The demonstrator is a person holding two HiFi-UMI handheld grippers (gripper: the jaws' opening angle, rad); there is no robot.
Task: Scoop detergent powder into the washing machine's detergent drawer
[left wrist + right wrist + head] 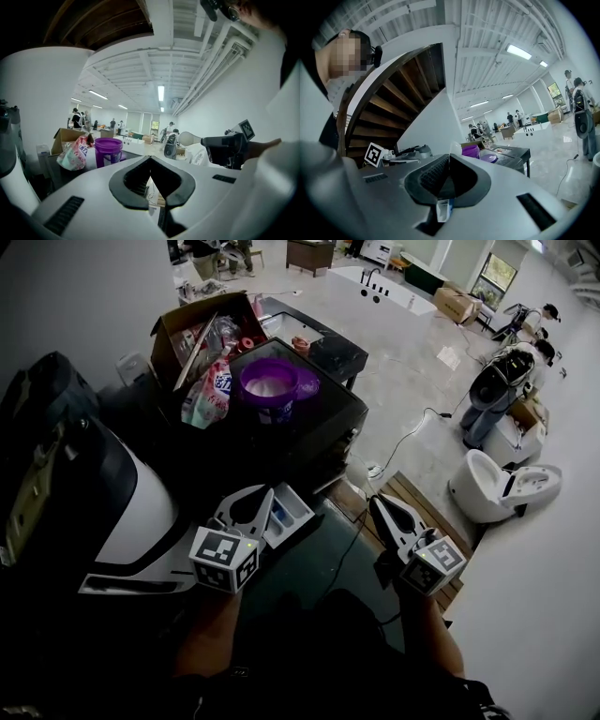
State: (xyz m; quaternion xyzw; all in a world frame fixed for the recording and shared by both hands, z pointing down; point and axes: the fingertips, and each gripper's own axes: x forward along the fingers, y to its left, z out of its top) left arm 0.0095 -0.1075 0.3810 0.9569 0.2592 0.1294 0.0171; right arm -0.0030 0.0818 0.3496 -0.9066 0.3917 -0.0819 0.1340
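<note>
The purple detergent tub [269,385] stands open on a black table [328,432], its lid [307,384] beside it. The tub also shows in the left gripper view [108,150] and the right gripper view [471,151]. The white detergent drawer [287,516] is pulled out of the washing machine [141,512]. My left gripper [262,495] [150,158] hovers just left of the drawer, shut and empty. My right gripper [375,501] [449,155] is right of the drawer, shut on a thin clear scoop [453,149] that pokes above its tips.
A cardboard box [202,329] with bags sits behind the tub. A white toilet [502,488] stands on the floor at right, beyond a wooden pallet [422,512] and a cable [403,442]. People [497,390] work at the far right.
</note>
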